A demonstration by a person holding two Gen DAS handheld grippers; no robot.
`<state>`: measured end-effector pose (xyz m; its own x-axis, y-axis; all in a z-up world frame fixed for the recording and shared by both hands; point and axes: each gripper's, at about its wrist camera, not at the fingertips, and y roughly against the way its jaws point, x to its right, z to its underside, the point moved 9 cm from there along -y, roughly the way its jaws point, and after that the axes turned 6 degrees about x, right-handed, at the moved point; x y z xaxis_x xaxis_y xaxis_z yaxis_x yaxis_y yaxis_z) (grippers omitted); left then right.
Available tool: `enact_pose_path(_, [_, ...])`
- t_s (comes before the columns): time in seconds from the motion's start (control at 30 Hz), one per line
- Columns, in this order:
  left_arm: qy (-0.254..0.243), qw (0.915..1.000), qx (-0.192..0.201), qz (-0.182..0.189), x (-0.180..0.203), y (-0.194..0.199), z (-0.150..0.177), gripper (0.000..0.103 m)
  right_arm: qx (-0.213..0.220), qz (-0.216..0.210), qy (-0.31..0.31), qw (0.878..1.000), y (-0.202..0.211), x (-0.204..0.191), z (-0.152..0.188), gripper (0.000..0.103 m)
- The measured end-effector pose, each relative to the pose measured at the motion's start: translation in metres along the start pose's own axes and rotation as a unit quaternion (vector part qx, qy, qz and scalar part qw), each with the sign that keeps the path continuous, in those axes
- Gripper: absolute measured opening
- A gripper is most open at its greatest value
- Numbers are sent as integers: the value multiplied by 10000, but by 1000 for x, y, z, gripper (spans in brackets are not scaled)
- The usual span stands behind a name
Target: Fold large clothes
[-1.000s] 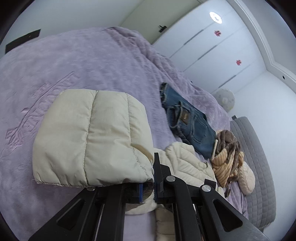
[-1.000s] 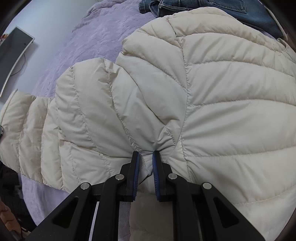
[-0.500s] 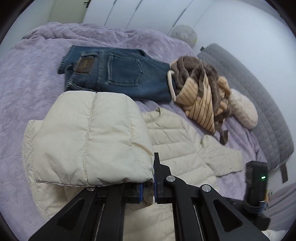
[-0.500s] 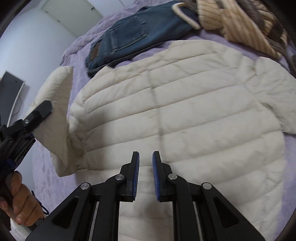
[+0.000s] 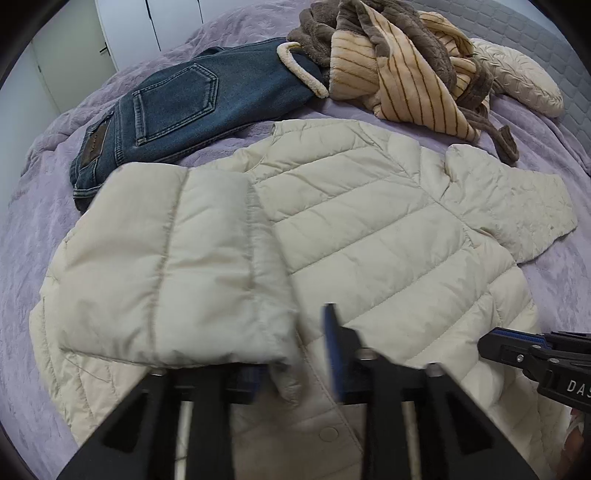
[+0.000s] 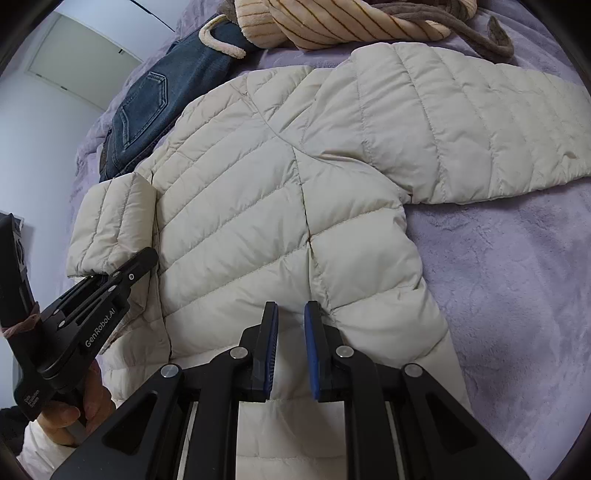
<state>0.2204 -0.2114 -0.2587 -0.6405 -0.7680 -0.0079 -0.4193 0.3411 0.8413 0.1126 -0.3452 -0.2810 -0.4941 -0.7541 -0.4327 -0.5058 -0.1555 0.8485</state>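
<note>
Left wrist: purple bedspread (image 5: pixel 33 236), white wardrobe doors (image 5: pixel 144 22), grey headboard (image 5: pixel 535 33).

Both wrist cams look steeply down, close, sharing cream jacket (image 5: pixel 369 229)

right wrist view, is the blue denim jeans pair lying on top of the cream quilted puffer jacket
No, the blue denim jeans lie beside the cream quilted puffer jacket on the purple blanket.
</note>
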Motion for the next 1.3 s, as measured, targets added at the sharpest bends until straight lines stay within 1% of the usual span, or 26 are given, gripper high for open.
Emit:
enact_pose_path(0.03, [13,9999,137,-37,1,6,-3,95,-21,-32,-27,10000,2,-2,4,16])
enact_pose_path(0.07, [-9,9994,316,-118,2,12,-7,103,-39,-57,-64,10000,1,-3,3,16])
enact_pose_path(0.1, [-76,9990,422,-128,4,17,-10,103,-49,-79,-104,9999,4,-1,5,16])
enact_pose_path(0.2, [-102,9990,432,-93,6,28,-9,103,-67,-75,-167,9998,9,3,6,16])
enact_pose_path(0.3, [258,9970,727,-78,-13,58,-8,103,-90,14,-92,9999,9,2,3,17])
enact_pose_path(0.33, [421,9958,805,-114,-25,69,-5,103,-85,75,28,9999,10,-1,2,20])
enact_pose_path(0.37, [602,9942,868,-215,-40,79,-1,103,-62,134,197,9997,12,-7,1,36])
enact_pose_path(0.4, [780,9921,910,-376,-57,87,2,103,-12,165,388,9991,13,-15,-2,48])
enact_pose_path(0.43, [964,9892,932,-590,-78,94,7,103,69,175,581,9981,15,-27,-5,75])
enact_pose_path(0.47, [1150,9855,930,-827,-100,100,12,103,180,150,791,9966,15,-41,-9,84])
enact_pose_path(0.53, [1525,9747,859,-1391,-149,107,24,103,383,3,1358,9900,18,-75,-17,84])
enact_pose_path(0.6, [1957,9592,681,-1926,-198,106,42,103,524,-90,1987,9786,16,-111,-20,84])
enact_pose_path(0.63, [2188,9507,571,-2122,-220,103,52,103,590,-138,2318,9709,14,-131,-20,84])
enact_pose_path(0.7, [2522,9369,393,-2389,-252,93,74,103,680,-108,3019,9508,5,-168,-16,84])
enact_pose_path(0.73, [2640,9321,245,-2466,-263,86,85,103,664,-57,3385,9386,-4,-185,-12,84])
enact_pose_path(0.8, [2867,9267,56,-2429,-275,74,102,103,645,129,4061,9115,-26,-212,-3,84])
enact_pose_path(0.83, [2944,9255,12,-2385,-277,69,108,103,668,324,4348,8975,-40,-220,0,84])
enact_pose_path(0.9, [2969,9259,-60,-2333,-275,60,115,103,739,762,4715,8755,-63,-227,1,80])
enact_pose_path(0.93, [2945,9270,-79,-2321,-273,56,116,103,829,946,4731,8720,-70,-225,-4,56])
enact_pose_path(0.97, [2915,9280,-95,-2319,-272,53,117,103,877,1027,4598,8777,-72,-220,-10,16])
enact_pose_path(1.0, [2889,9287,-115,-2323,-270,49,116,103,826,1008,4282,8942,-73,-211,-17,11])
enact_pose_path(1.07, [2866,9304,-153,-2278,-265,43,116,103,763,677,3353,9366,-66,-192,-32,10])
enact_pose_path(1.1, [2848,9316,-173,-2251,-264,39,117,103,706,471,2884,9537,-62,-179,-38,10])
enact_pose_path(1.17, [2744,9344,-225,-2259,-260,33,117,103,566,64,1872,9807,-57,-149,-45,10])
enact_pose_path(1.23, [2627,9363,-281,-2313,-258,29,116,103,396,-166,942,9946,-56,-119,-45,10])
enact_pose_path(1.3, [2581,9375,-328,-2309,-257,26,116,103,179,-504,-66,9985,-59,-90,-40,10])
